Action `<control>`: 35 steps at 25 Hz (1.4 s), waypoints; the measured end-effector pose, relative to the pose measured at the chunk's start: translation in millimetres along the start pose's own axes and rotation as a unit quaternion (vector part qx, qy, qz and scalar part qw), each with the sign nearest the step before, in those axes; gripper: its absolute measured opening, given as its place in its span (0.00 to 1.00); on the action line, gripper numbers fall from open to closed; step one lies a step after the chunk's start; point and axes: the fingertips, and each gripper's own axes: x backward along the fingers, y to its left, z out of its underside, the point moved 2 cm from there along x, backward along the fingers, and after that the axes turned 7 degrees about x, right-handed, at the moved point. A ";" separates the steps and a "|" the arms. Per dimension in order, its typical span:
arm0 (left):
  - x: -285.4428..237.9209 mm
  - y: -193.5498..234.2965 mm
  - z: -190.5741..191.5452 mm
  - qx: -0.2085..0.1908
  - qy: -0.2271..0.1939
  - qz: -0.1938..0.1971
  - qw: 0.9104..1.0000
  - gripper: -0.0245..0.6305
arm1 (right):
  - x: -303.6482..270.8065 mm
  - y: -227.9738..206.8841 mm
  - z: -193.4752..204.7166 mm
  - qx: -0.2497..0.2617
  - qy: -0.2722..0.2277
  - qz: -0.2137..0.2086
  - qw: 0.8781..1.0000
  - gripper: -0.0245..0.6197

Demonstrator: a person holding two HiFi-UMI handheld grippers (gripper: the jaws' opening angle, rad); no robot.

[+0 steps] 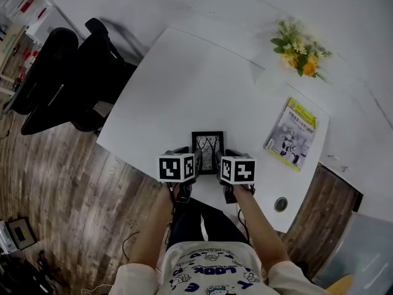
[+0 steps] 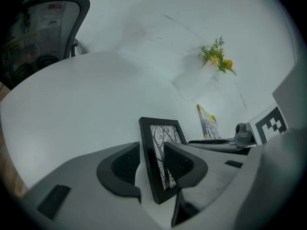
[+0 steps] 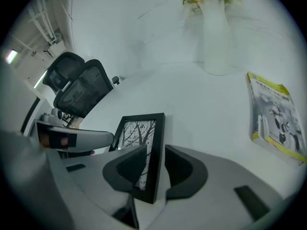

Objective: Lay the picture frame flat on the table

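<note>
Straddling the picture frame from both sides, my two tools sat at the near edge of the white table, low in the centre of the head view. My left gripper had the frame's left rail between its jaws, but it was released: a strip of bare table showed between the outer pad and the wood. My right gripper looked clenched on the right rail, one pad over the glass and the other against the outer edge.

From above, the frame read as nearly a full rectangle, so I judged it flat or very close to flat, picture side up. That put me at the letting-go step. Next I would need to loosen the right jaws and lift both tools off without dragging the frame.

Farther off, a yellow-edged booklet lay at centre right, a vase of flowers stood at upper right, and a black office chair sat at upper left.
</note>
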 end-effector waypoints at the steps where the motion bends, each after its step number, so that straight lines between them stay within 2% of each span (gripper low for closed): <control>1: 2.7 -0.1 -2.3 -0.004 -0.005 0.001 1.000 0.25 | 3.2 -0.8 -3.6 0.003 -0.011 0.002 1.000 0.22; 4: 14.0 -0.2 -13.0 -0.013 -0.033 -0.006 0.999 0.25 | 19.5 -4.7 -20.8 0.008 -0.057 0.012 0.998 0.22; 6: 25.5 -0.9 -27.0 -0.028 -0.070 -0.023 0.997 0.25 | 35.1 -5.9 -37.0 0.014 -0.093 0.019 0.995 0.22; 10: 55.3 -15.1 -59.2 -0.092 -0.146 -0.049 0.984 0.25 | 73.9 -1.8 -73.9 0.047 -0.173 0.035 0.983 0.20; 12: 73.8 -27.3 -74.5 -0.118 -0.182 -0.049 0.975 0.24 | 97.1 2.0 -91.6 0.064 -0.216 0.043 0.973 0.18; 15: 106.4 -45.0 -94.5 -0.140 -0.239 -0.047 0.960 0.17 | 133.4 8.4 -112.0 0.085 -0.274 0.054 0.956 0.16; 20: 163.7 -67.2 -120.8 -0.173 -0.324 -0.051 0.929 0.12 | 189.5 12.5 -134.3 0.110 -0.356 0.074 0.925 0.15; 25: 210.9 -78.9 -130.9 -0.192 -0.377 -0.059 0.904 0.10 | 229.4 12.9 -141.6 0.122 -0.399 0.093 0.904 0.13; 35: 276.1 -101.4 -130.3 -0.205 -0.459 -0.069 0.862 0.07 | 290.8 20.8 -147.0 0.137 -0.464 0.123 0.866 0.11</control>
